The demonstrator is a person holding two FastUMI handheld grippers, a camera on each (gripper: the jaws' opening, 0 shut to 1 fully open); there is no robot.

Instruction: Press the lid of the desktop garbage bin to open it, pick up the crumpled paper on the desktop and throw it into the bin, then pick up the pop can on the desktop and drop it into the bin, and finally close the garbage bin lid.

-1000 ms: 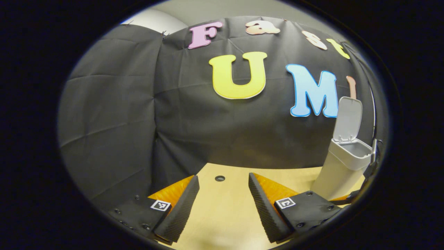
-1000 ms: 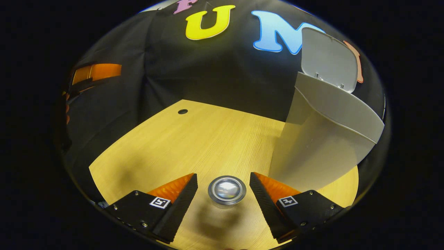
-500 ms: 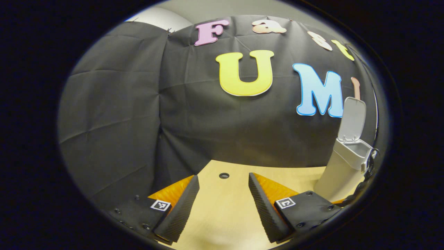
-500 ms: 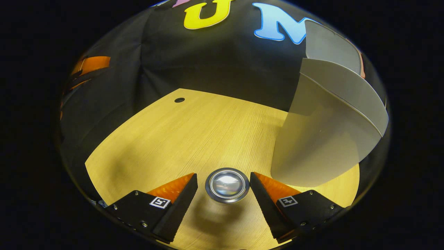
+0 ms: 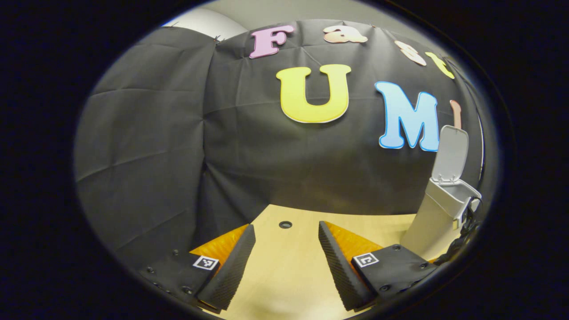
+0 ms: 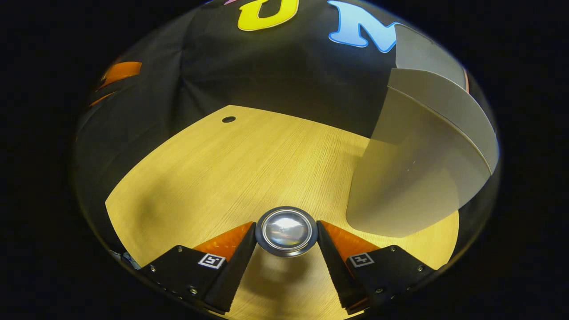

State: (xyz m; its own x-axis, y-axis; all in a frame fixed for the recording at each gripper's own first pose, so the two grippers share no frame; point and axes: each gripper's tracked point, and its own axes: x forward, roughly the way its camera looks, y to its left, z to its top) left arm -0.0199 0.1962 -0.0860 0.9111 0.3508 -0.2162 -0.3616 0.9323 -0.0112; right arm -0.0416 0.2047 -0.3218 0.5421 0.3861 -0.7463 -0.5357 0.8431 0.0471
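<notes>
Closing in now: my right gripper [image 6: 286, 231] has its 2 fingers drawn inward since 0.5 s ago, and both press against the sides of the pop can [image 6: 286, 230], which I see end-on, its shiny round face toward the camera. A second ago those fingers stood well apart with the can loose between them; now the gap is gone. The can hangs over the wooden desktop [image 6: 231, 178], its shadow on the wood beneath it. Just to its right stands the garbage bin [image 6: 413, 178], lid [image 6: 422, 53] raised upright, looming larger and closer than before.

My left gripper [image 5: 284, 249] hovers above the desktop's far left part, jaws spread with nothing between them, much as it was 1 s ago. In the left gripper view the bin [image 5: 438, 218] sits at the far right edge, lid [image 5: 451, 153] up, having slid slightly rightward.
</notes>
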